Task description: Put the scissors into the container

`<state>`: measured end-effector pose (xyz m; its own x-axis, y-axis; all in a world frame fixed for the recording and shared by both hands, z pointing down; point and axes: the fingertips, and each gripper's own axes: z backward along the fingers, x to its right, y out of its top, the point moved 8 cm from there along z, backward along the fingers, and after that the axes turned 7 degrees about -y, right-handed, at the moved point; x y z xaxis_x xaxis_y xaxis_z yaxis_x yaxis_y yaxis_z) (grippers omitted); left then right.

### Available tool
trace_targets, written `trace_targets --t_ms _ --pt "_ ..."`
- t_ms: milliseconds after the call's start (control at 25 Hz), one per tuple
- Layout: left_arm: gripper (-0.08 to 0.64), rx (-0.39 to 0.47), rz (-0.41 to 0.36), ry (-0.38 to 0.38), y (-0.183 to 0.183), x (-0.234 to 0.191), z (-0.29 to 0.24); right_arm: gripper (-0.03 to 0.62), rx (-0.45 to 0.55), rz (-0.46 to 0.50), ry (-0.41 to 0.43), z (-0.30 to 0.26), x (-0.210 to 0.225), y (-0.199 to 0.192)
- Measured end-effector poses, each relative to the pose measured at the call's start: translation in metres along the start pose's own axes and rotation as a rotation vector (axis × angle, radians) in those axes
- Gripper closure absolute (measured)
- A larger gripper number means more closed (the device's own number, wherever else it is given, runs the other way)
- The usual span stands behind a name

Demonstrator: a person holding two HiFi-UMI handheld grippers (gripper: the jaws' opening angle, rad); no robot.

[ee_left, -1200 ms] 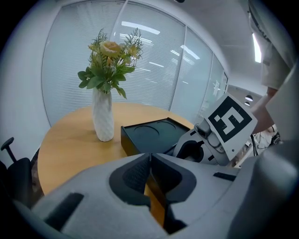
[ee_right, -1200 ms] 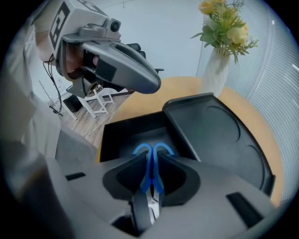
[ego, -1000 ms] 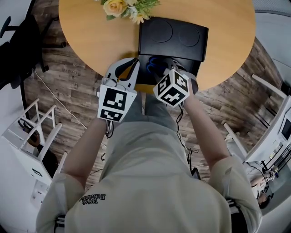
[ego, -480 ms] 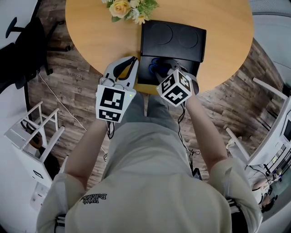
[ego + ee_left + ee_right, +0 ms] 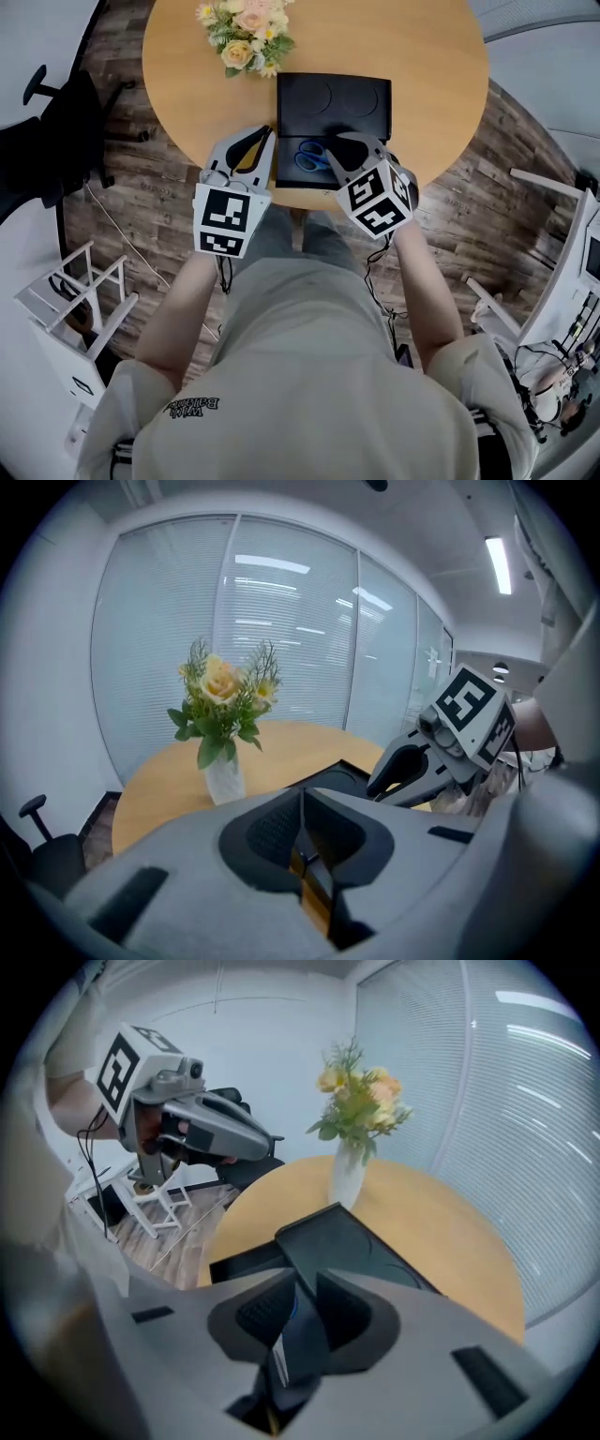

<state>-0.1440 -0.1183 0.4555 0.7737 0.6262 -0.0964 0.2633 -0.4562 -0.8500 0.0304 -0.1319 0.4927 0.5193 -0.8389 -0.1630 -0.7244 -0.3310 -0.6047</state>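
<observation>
Right gripper [image 5: 345,148] was drawn back from the black container [image 5: 333,98], jaws narrowly parted and empty; blue-handled scissors [image 5: 310,156] were left inside, left gripper [image 5: 258,139] was held closed, task judged done.

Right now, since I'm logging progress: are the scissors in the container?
Yes, the head view shows the blue-handled scissors lying flat inside the open part of the black container.

Blue-handled scissors [image 5: 312,156], black container [image 5: 333,98], tan table [image 5: 187,66], yellow and pink flowers [image 5: 244,30]
</observation>
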Motion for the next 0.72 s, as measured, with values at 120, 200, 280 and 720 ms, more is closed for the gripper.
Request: trace_targets --t_ms 120,200,280,720 --pt "0.531 0.02 -0.04 0.009 0.018 -0.002 0.004 0.514 0.056 -0.055 -0.067 0.028 0.018 0.014" --pt "0.531 0.04 -0.055 0.023 0.031 -0.003 0.007 0.516 0.113 -0.095 -0.107 0.046 0.028 0.024" --pt "0.531 0.067 -0.066 0.033 0.044 -0.004 0.011 0.518 0.175 -0.127 -0.142 0.064 0.038 0.034" --pt "0.531 0.207 -0.156 0.03 0.121 0.007 0.024 0.523 0.583 -0.324 -0.273 0.164 0.092 0.082"
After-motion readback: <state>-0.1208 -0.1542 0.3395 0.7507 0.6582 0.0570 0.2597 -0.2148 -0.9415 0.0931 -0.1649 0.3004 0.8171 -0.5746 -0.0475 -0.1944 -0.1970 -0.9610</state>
